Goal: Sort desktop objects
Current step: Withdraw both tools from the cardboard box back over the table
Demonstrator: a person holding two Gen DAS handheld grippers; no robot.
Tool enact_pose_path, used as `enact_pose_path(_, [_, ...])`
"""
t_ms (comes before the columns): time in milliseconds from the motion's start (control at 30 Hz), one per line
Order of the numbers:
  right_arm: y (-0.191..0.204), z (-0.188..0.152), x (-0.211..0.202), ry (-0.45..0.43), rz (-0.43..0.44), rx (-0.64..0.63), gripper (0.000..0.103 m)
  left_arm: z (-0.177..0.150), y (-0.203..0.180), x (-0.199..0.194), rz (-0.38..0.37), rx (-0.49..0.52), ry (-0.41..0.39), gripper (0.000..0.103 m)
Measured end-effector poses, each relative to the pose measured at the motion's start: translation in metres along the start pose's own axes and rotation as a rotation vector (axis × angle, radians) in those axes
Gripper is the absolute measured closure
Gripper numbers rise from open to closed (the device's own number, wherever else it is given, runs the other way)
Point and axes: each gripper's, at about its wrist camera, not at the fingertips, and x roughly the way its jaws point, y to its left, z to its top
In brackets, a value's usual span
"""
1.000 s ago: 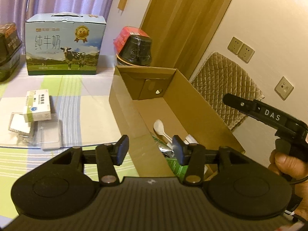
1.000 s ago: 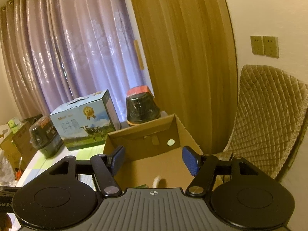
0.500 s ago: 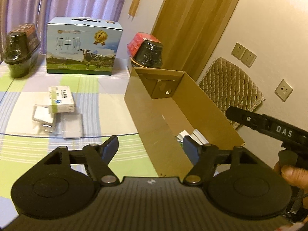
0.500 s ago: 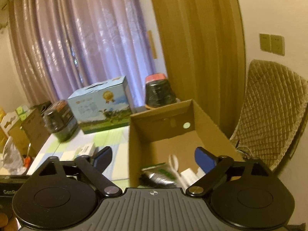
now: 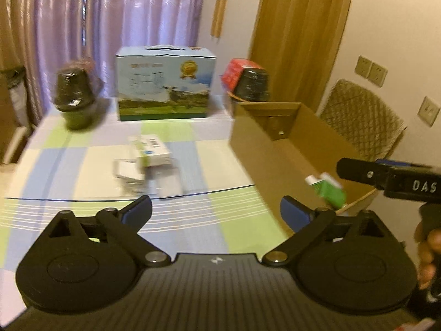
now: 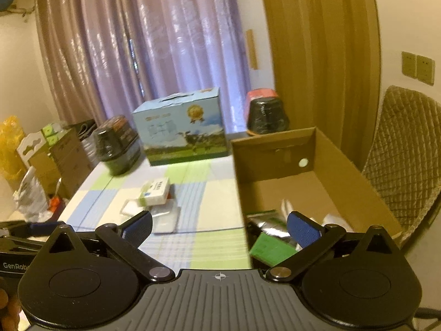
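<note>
Left wrist view motion-blurred: print on white carton (image 5: 153,150) left of cardboard box (image 5: 278,149) unreadable. Flat items beneath carton indistinct. Box near wall hides most contents; green packet (image 5: 329,191) partly visible. Hand (image 5: 425,251) cut by right edge.

Checked table (image 5: 82,165) with cardboard box (image 5: 275,160), milk carton (image 5: 165,82), seemingly small packets (image 5: 151,162).

We see bare tablecloth (image 5: 69,165) before the small boxes (image 5: 150,155); the cardboard box (image 5: 264,160) walls off the right.
</note>
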Motion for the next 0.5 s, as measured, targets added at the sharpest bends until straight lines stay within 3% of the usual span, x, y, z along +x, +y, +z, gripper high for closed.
enact_pose_path(500, [0.051, -0.029, 0.020, 0.078, 0.097, -0.033, 0.002, -0.035, 0.069, -0.026, 0.132, -0.045, 0.039, 0.001])
